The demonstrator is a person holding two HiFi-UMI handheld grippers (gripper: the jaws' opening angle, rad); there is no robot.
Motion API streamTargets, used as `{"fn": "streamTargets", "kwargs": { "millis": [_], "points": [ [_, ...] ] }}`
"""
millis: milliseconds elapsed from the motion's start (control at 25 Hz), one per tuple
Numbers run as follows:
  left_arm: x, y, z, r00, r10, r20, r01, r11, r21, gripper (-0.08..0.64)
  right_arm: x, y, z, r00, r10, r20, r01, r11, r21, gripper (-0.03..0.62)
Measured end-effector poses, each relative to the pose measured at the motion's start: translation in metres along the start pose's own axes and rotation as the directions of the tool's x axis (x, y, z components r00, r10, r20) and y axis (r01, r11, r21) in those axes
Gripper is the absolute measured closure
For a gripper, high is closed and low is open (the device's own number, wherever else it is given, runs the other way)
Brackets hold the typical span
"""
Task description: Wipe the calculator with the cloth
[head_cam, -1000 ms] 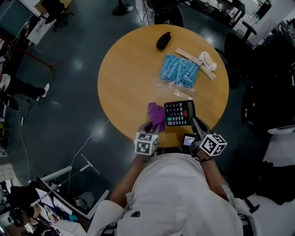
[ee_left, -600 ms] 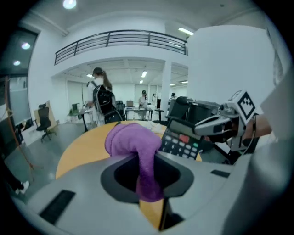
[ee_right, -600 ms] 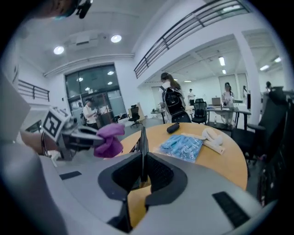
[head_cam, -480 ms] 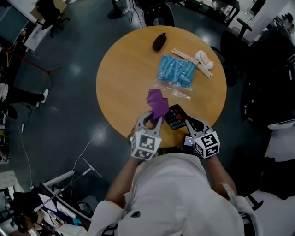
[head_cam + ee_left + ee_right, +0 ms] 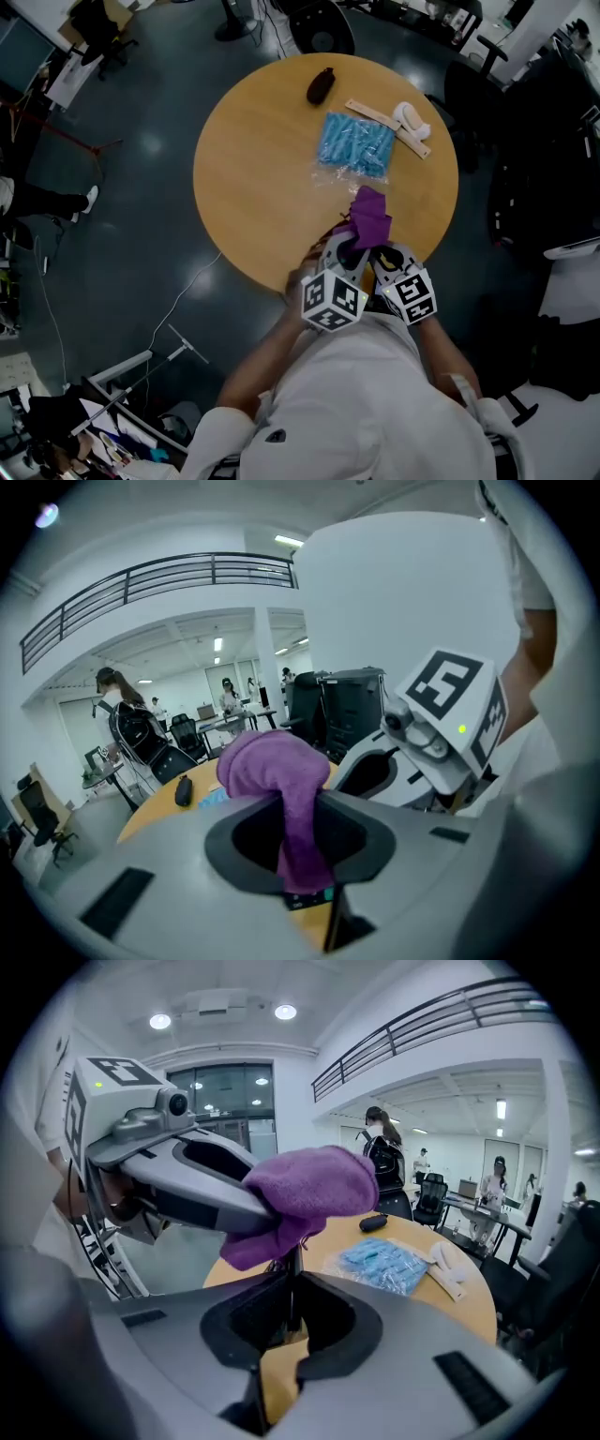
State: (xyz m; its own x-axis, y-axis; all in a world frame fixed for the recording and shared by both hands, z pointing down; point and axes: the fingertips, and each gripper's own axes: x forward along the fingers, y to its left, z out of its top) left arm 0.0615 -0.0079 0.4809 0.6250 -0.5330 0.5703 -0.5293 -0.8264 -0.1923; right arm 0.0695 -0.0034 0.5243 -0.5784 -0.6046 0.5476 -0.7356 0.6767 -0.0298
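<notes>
**Cloth sits at the calculator's far end**
Your left gripper pinches the purple cloth; your right gripper's fingers clamp the calculator edge-on, its length pointing away.

No text, number or brand is showing legibly anywhere. The calculator is standing edge-on, so its keys are not reading, and the cloth is carrying no readable label. Black-and-white square markers, without letters, are sitting on the cubes of the left gripper and the right gripper, at 6 o'clock of the worktop.
</notes>
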Motion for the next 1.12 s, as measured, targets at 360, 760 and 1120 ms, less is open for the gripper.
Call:
{"fn": "streamTargets", "kwargs": {
  "millis": [360,760,1120],
  "points": [
    [0.0,0.0,-0.03,0.998,-0.017,-0.054,0.01,0.992,-0.122,0.483,-0.002,0.007,0.005,1.0,-0.015,0.022,0.016,0.999,-0.042,0.545],
    [-0.017,0.046,-0.053,0.998,0.041,-0.053,-0.053,0.962,-0.266,0.483,-0.011,0.005,0.022,0.992,0.017,0.123,-0.004,0.995,-0.102,0.545],
    [-0.023,0.047,-0.076,0.999,-0.009,-0.039,-0.006,0.934,-0.357,0.483,-0.023,0.01,0.048,0.985,0.067,0.158,-0.028,0.971,-0.237,0.545]
  ]
}}
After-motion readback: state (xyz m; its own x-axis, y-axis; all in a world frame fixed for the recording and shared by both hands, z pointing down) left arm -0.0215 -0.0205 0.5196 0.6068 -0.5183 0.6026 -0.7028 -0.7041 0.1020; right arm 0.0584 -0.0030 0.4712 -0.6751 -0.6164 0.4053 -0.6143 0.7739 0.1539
